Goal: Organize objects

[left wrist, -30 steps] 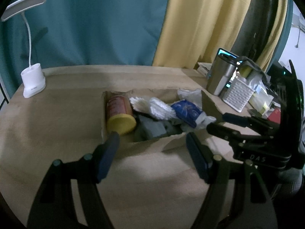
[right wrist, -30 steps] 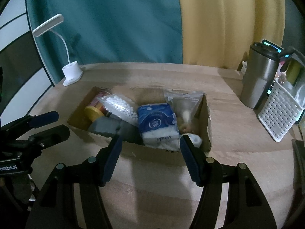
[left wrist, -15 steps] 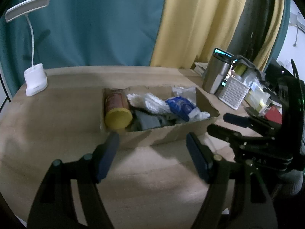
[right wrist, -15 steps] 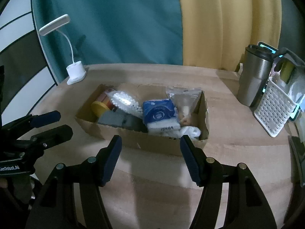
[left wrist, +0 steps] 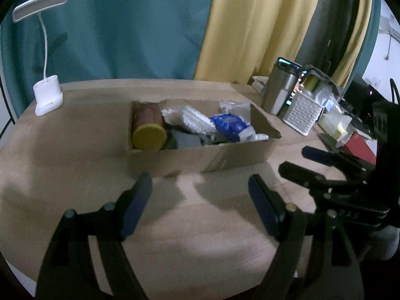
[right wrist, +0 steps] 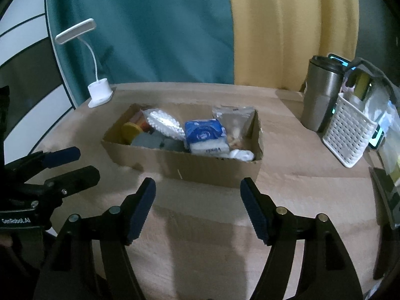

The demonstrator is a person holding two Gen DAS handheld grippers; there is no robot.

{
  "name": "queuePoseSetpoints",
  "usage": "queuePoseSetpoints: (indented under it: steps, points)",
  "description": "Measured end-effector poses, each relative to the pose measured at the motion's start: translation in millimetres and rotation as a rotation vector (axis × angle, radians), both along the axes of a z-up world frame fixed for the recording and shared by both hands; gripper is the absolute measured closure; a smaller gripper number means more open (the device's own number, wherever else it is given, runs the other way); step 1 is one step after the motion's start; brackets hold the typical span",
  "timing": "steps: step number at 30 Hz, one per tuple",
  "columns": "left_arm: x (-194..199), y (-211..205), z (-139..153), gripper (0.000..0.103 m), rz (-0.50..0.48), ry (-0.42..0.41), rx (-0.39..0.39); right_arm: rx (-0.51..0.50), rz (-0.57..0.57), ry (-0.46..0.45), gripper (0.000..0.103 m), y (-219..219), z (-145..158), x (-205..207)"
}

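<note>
Both fisheye cameras sit low over the wooden table (left wrist: 75, 135), each looking forward between its own spread fingers toward the cardboard box (left wrist: 200, 157) and the curtains behind it. The left wrist view stands near the box's left end and catches the right gripper (left wrist: 297, 160) at its right edge; the right wrist view faces the box's long side and shows the left gripper (right wrist: 77, 162) at its left edge. Both share the box, the white desk lamp (right wrist: 98, 92), the steel tumbler (right wrist: 321, 95) and the white basket (left wrist: 301, 115).

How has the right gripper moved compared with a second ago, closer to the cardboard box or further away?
Yes, further away. In its own view the right gripper now sits back from the cardboard box, whose near wall lies beyond the fingertips; before, they overlapped it.
</note>
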State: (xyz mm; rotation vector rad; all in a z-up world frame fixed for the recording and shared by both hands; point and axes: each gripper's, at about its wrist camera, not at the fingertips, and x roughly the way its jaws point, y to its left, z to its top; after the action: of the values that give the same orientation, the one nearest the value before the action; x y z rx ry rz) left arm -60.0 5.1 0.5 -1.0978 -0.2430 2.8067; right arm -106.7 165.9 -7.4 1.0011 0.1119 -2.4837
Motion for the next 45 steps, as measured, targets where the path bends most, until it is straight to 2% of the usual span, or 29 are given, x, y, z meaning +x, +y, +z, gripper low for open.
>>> queuePoseSetpoints:
  steps: [2, 4, 7, 28, 45]
  points:
    - [5.0, 0.8, -2.1, 0.022, 0.005, 0.004, -0.007, -0.003, -0.003, 0.004, 0.021, 1.8, -0.4, 3.8]
    - [9.0, 0.8, -4.1, 0.022, 0.01, 0.004, -0.012, -0.002, -0.004, 0.007, 0.021, 3.0, -0.8, 7.9]
    - [15.6, -1.4, -6.2, 0.004, 0.022, 0.008, -0.014, -0.001, -0.003, 0.016, 0.021, 4.0, -0.2, 14.7]
    - [47.9, -6.8, -1.4, 0.004, 0.063, 0.051, -0.029, -0.01, -0.014, 0.053, 0.021, 10.3, 3.7, 46.5]
    - [50.3, -7.2, 0.8, 0.004, 0.061, 0.058, -0.027, -0.004, -0.007, 0.058, 0.021, 8.4, 5.0, 48.3]
